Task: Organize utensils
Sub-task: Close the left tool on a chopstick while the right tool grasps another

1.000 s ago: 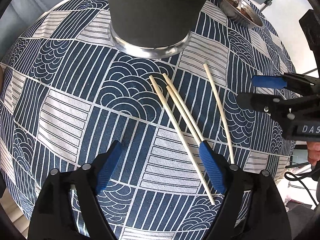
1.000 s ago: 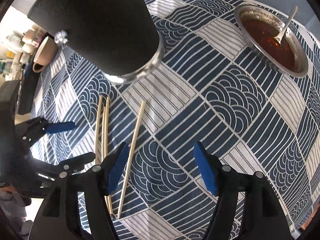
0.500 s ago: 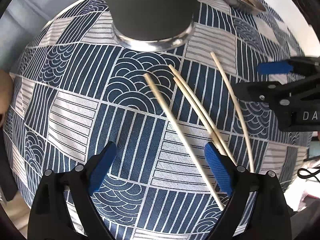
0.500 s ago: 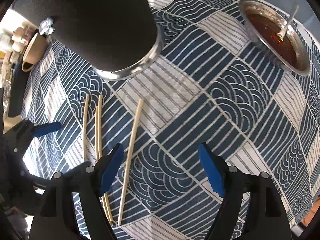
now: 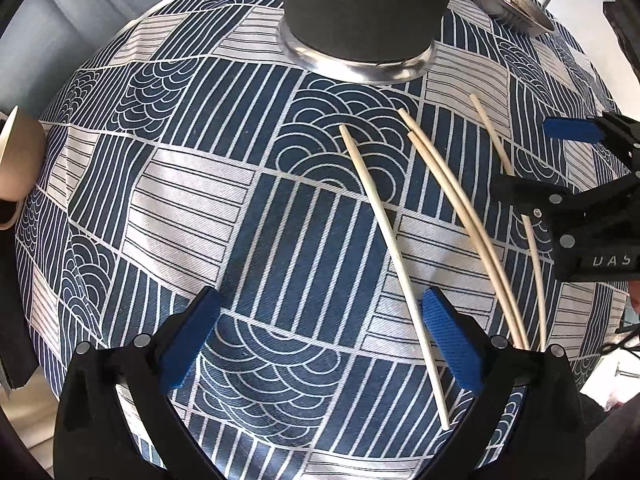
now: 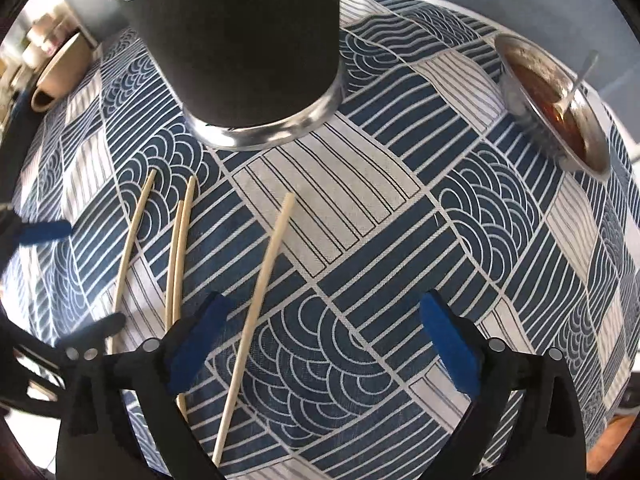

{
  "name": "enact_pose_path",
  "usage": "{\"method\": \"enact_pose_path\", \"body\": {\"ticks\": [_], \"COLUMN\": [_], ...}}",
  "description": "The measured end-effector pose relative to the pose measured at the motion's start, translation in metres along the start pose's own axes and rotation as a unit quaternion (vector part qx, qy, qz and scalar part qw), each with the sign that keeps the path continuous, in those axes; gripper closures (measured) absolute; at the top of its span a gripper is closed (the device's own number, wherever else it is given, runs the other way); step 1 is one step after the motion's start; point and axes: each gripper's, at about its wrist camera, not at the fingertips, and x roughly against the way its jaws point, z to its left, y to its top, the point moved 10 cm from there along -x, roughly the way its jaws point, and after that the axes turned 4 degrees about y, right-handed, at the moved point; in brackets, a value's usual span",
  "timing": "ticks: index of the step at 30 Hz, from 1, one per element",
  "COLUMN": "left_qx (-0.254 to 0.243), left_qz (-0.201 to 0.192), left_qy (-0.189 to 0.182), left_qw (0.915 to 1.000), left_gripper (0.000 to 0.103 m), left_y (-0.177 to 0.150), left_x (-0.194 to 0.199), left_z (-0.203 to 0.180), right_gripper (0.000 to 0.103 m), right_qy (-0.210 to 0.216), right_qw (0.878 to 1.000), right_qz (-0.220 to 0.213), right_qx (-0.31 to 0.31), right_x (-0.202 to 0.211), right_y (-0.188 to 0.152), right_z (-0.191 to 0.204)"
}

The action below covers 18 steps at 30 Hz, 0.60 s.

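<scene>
Left gripper [image 5: 320, 340]: its blue-padded fingers [image 5: 452, 338] are spread wide and hold nothing. They hover over the blue-and-white patterned tablecloth [image 5: 188, 208] that covers the surface. One pale wooden chopstick [image 5: 390, 248] lies flat on the cloth, its near end passing just inside the right-hand finger; whether it touches the pad cannot be told.

Right gripper [image 6: 324, 344]: its blue-padded fingers [image 6: 450, 346] are likewise spread apart and empty. A single pale chopstick [image 6: 258, 292] lies on the cloth between them, close beside the left-hand finger, running away toward the container.

Beyond the left gripper's right-hand finger, a pair of pale chopsticks [image 5: 460, 208] lies side by side, touching or nearly so along their length. A fourth chopstick [image 5: 500, 152] lies further right, partly hidden beneath the right gripper's black frame, which enters the left wrist view from the right edge. All four sticks rest on the cloth, roughly fanned, their far tips toward the container.

At the far end of the sticks stands a tall dark cylindrical container with a shiny metal base rim [image 5: 360, 20], upright on the cloth, apart from the stick tips.

Further out, to the right, a metal bowl of reddish-brown sauce [image 6: 560, 116] sits near the cloth's edge with a metal spoon [image 6: 578, 80] resting in it. At the left edge, a beige ceramic cup [image 6: 60, 70] lies on its side.
</scene>
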Motion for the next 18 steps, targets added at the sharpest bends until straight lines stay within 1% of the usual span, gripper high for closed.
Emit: {"method": "enact_pose_path", "body": {"ticks": [3,5,7,8,9,10,11,12,13,14,15,16,17,18], "left_qx": [-0.003,-0.003,-0.003,-0.003,-0.002,0.000,0.002,0.005,0.012,0.017,0.020,0.025,0.030,0.032], "left_qz": [-0.007,-0.012,-0.015,-0.015,-0.015,-0.016,-0.016,-0.017,-0.017,-0.017,-0.017,-0.018,-0.018,-0.015], "left_qy": [-0.001,-0.001,-0.001,-0.001,-0.001,-0.001,0.000,0.000,0.001,0.001,0.001,0.001,0.002,0.001], "left_qw": [1.0000,0.9999,0.9999,0.9999,0.9999,0.9999,0.9999,0.9998,0.9998,0.9997,0.9997,0.9995,0.9994,0.9994], "left_gripper": [0.005,0.005,0.005,0.005,0.006,0.007,0.010,0.014,0.017,0.025,0.034,0.039,0.051,0.061], "left_y": [-0.005,-0.013,-0.015,-0.016,-0.018,-0.019,-0.021,-0.025,-0.029,-0.031,-0.034,-0.038,-0.041,-0.044], "left_x": [0.001,0.004,0.004,0.005,0.005,0.007,0.008,0.009,0.012,0.014,0.016,0.019,0.020,0.021], "left_z": [0.005,0.012,0.010,0.010,0.009,0.007,0.008,0.011,0.016,0.021,0.025,0.032,0.039,0.045], "right_gripper": [0.008,0.010,0.015,0.022,0.033,0.040,0.054,0.066,0.072,0.082,0.091,0.094,0.097,0.098], "right_qy": [0.000,0.000,0.005,0.007,0.007,0.008,0.008,0.009,0.011,0.014,0.020,0.037,0.052,0.072], "right_qw": [1.000,1.000,1.000,1.000,1.000,0.999,0.999,0.999,1.000,1.000,1.000,0.999,0.998,0.996], "right_qz": [-0.008,-0.005,-0.003,0.000,0.001,0.002,0.002,0.002,0.002,0.003,0.005,0.008,0.012,0.016], "right_qx": [0.005,0.012,0.024,0.030,0.031,0.031,0.032,0.032,0.029,0.025,0.016,-0.002,-0.019,-0.039], "right_x": [0.000,0.000,0.010,0.013,0.015,0.019,0.022,0.028,0.030,0.032,0.033,0.034,0.034,0.034], "right_y": [0.000,-0.002,-0.014,-0.016,-0.020,-0.023,-0.025,-0.027,-0.029,-0.030,-0.031,-0.031,-0.030,-0.030], "right_z": [0.002,0.004,-0.011,-0.012,-0.014,-0.016,-0.020,-0.023,-0.028,-0.033,-0.038,-0.044,-0.049,-0.055]}}
